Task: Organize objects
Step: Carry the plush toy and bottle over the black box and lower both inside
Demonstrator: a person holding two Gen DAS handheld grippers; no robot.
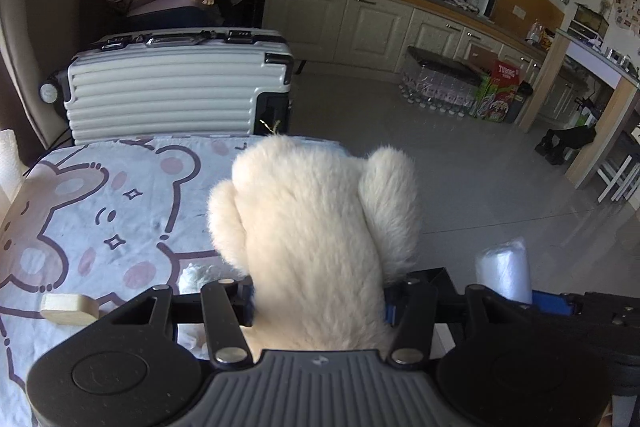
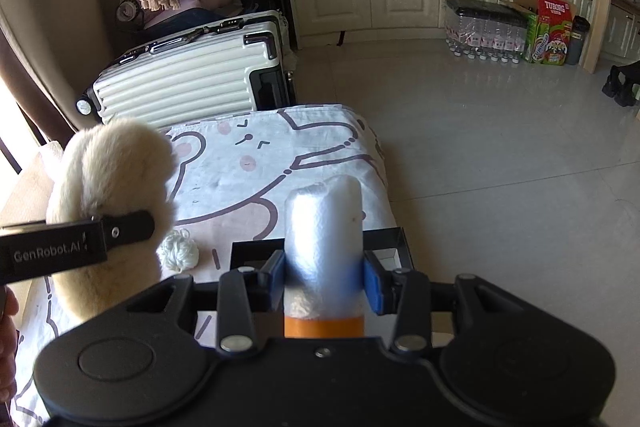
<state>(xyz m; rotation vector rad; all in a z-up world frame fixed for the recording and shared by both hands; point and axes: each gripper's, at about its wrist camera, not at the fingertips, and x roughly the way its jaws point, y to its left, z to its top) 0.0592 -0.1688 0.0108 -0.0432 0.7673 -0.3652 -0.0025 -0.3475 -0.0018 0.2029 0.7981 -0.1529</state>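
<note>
My left claw (image 1: 320, 301) is clamped on the cream plush toy (image 1: 316, 227), which sticks up and fwd between the jaws, over the near right corner of the bench (image 1: 120, 211) w/ the bear-print cloth. My right claw (image 2: 324, 277) grips a white roll (image 2: 325, 239) w/ an orange band at its base, upright between the blue pads (image 2: 372, 281). A black box (image 2: 396, 247) sits just beyond that roll. A small white yarn ball (image 2: 179, 250) lies on the cloth btwn both claws. A white suitcase (image 1: 176, 87) stands past the bench's far edge.
</note>
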